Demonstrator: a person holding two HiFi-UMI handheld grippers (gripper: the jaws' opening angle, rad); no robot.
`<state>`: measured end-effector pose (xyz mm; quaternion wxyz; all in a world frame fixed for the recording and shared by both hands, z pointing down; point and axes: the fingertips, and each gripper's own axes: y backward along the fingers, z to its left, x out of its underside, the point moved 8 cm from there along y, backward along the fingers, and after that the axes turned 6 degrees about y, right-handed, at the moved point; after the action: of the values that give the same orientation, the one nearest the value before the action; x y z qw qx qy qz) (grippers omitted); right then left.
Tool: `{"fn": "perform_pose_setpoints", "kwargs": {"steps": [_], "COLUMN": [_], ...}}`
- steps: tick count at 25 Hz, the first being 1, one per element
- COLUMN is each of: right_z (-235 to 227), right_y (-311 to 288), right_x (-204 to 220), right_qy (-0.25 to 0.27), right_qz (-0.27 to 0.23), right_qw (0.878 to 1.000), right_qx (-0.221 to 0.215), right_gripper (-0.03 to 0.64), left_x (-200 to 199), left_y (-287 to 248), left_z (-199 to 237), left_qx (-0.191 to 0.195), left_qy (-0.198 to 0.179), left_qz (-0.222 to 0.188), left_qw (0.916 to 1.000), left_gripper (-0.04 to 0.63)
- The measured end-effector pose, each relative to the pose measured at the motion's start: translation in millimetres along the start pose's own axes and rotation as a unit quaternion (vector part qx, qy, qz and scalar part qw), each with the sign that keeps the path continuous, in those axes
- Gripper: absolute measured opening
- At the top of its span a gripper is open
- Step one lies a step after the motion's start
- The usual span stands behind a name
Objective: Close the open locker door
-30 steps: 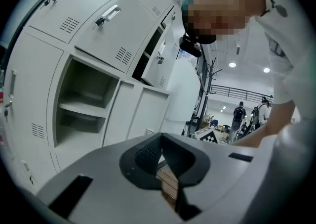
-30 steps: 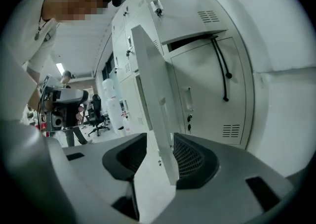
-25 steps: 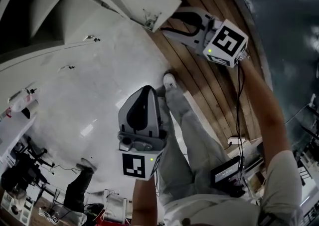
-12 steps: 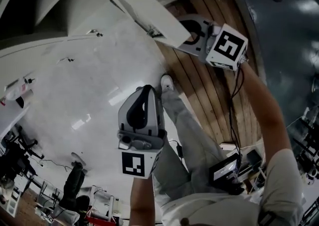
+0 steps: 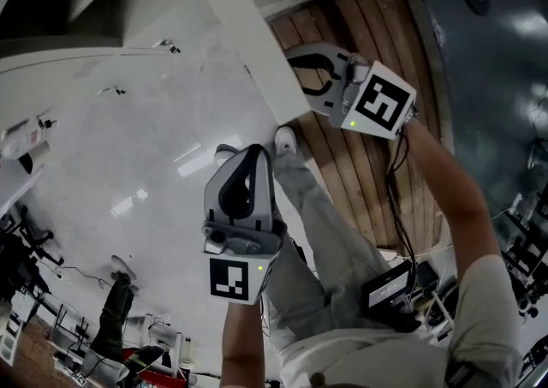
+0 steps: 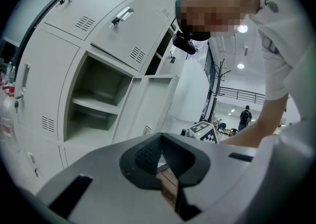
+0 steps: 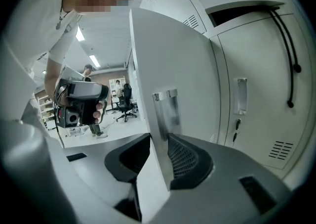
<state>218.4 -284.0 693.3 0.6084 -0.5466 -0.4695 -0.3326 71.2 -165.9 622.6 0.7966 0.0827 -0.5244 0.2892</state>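
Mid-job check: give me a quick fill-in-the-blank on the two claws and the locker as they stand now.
The left claw is shut, holding ___.
The right claw has the door edge ___ its jaws.
The open locker has one ___ inside.
Missing words: nothing; between; shelf.
Note: the right claw's jaws have just been closing.

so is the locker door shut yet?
No, the locker door stands swung out, leaving the shelved compartment open beside it.
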Motion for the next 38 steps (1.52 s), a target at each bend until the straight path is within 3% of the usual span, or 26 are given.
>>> {"fn": "perform_pose_setpoints", "kwargs": {"steps": [14,16,18,38], "right_z": [25,26,25,8], "right_y": [-74,-81,-94,-207], "right_x": [-27,-33,-41,-74], "right_qy": [0.03,0.033,0.032,0.001], "right_qz": [0.011,0.008,0.0,-0.005], "right_qw": [0.999,0.999,0.999,0.998], "right_qx": [-0.013,-0.005,0.012,0.059], "right_gripper": [0.11,0.106,0.055,0.057], "left_x": [-7,-9,-11,-27], "left_y": [38,43,51,111], "left_z": [46,49,57,156], "left_qx": [-0.031,-0.033,-0.036,-0.065], "left_qy": [0.006,0.009,0.009,0.025], "left_qz": [-0.027,-0.026,-0.027,-0.041], "left_qw": [0.9991,0.9991,0.999,0.9967], "left_gripper": [0.008,0.008,0.008,0.008]}}
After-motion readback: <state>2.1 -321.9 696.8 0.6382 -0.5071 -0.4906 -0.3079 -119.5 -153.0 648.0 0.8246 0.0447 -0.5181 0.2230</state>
